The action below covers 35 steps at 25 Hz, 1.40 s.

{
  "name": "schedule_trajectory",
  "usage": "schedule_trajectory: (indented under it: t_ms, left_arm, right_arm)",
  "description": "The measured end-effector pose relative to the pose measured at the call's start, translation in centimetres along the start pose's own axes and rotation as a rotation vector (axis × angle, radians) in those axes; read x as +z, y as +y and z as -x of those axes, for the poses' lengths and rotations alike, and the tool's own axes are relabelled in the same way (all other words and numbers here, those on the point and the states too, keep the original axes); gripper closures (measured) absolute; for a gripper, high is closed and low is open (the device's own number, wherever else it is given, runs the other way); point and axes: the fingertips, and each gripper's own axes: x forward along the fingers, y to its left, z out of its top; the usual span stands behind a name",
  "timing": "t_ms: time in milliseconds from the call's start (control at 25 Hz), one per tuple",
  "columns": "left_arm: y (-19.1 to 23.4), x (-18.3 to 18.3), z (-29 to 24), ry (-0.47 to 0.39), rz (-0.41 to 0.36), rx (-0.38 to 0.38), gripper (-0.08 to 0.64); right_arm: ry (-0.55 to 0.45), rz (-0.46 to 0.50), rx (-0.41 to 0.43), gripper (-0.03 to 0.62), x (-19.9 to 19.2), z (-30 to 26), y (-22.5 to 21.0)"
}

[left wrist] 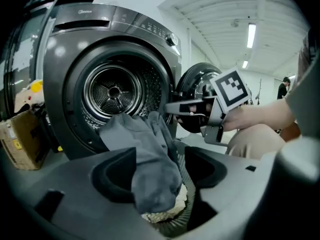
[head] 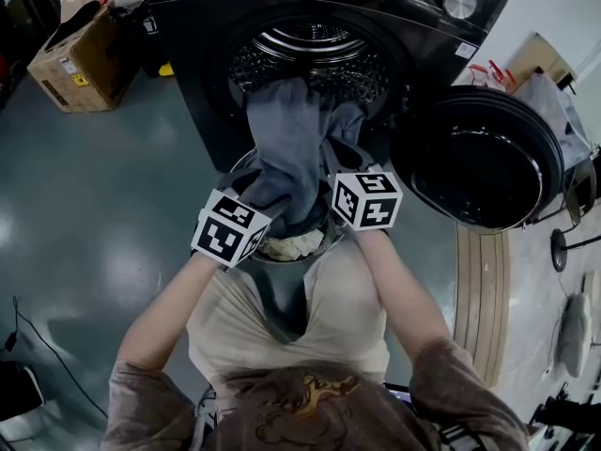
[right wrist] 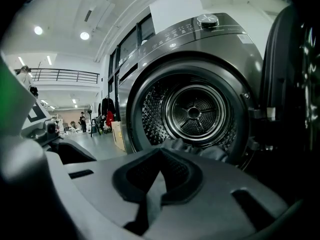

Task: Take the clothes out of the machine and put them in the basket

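A grey garment [head: 291,148] hangs out of the dark washing machine's drum [head: 310,50] and down into a basket [head: 331,237] in front of it. In the left gripper view its lower end [left wrist: 150,169] lies between the spread jaws of my left gripper [left wrist: 157,171], and the pads do not press on it. My right gripper [right wrist: 157,181] is shut on a fold of the same garment [right wrist: 155,194] near the drum mouth [right wrist: 195,114]. A pale, crumpled cloth [left wrist: 165,215] lies in the basket under the garment. In the head view both marker cubes flank the hanging garment.
The machine's round door [head: 479,158] stands open to the right, close to my right arm. A cardboard box [head: 80,59] sits on the floor to the machine's left. A wooden board [head: 484,289] lies on the floor at the right. A cable [head: 47,355] runs across the floor at the lower left.
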Motion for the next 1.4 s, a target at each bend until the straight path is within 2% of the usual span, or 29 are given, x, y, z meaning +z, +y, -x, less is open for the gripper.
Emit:
schedule_trajectory:
  t_ms: [200,480,760,960,1160,1400]
  left_arm:
    - [1.7,1.5,-1.5,-0.046,-0.025,0.034,0.194]
    - [4.6,4.0,-8.6,-0.105,-0.026,0.062,0.121]
    - [6.3,5.8,-17.5,-0.087,-0.070,0.072,0.100]
    - [7.8,6.7,-22.1,-0.047,-0.105,0.106,0.093]
    - [8.6,5.9,-25.6,0.007,-0.115,0.137,0.092]
    - [9.1,5.8,-26.6,0.002,-0.149,0.197,0.106]
  right_arm:
    - [-0.006,-0.022,0.001,0.595,0.1,0.2,0.3]
    - [-0.019,-0.026,0.003,0.595,0.7,1.5,0.3]
    - [-0.028,-0.042,-0.009,0.595,1.0,4.1,-1.7]
    - [-0.031,0.002,-0.009,0.595,1.2,5.5,-2.7]
    - [-0.015,-0.017,-0.019,0.595,0.7,6.1,-3.9]
    - [-0.008,-0.034,-0.024,0.595,0.2,6.0,-5.1]
